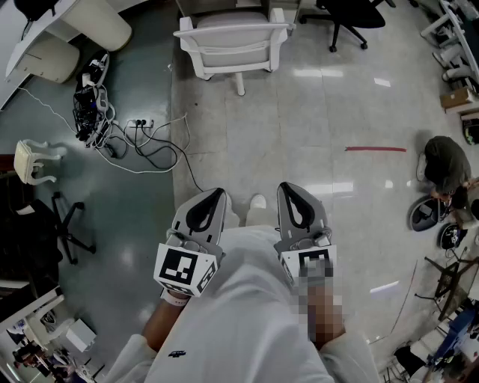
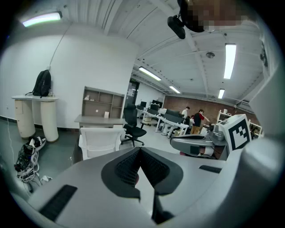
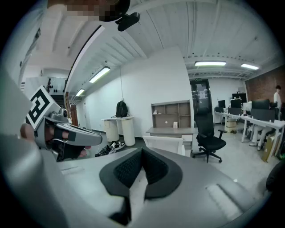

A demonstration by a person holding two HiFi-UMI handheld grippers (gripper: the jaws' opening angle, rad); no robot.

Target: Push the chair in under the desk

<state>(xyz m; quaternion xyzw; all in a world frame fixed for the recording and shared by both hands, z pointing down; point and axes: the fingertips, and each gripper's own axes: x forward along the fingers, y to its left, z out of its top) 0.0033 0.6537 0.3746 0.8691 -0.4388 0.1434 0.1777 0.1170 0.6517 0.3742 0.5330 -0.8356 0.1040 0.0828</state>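
Note:
A white chair (image 1: 233, 37) stands on the floor well ahead of me, its back towards me, in front of a grey desk (image 2: 98, 119) with a shelf unit behind it. Both grippers are held side by side near my body, far short of the chair. My left gripper (image 1: 217, 194) is shut with nothing between its jaws, and in its own view the chair (image 2: 100, 140) sits left of the tips (image 2: 139, 149). My right gripper (image 1: 285, 188) is also shut and empty; the chair (image 3: 164, 143) shows just above its tips (image 3: 142, 150).
A tangle of cables and a power strip (image 1: 112, 127) lies on the floor at the left. A black office chair (image 1: 348, 19) stands to the right of the white one. A person (image 1: 445, 168) crouches at the far right beyond a red tape line (image 1: 376, 149). White cylinders (image 1: 52, 52) stand at top left.

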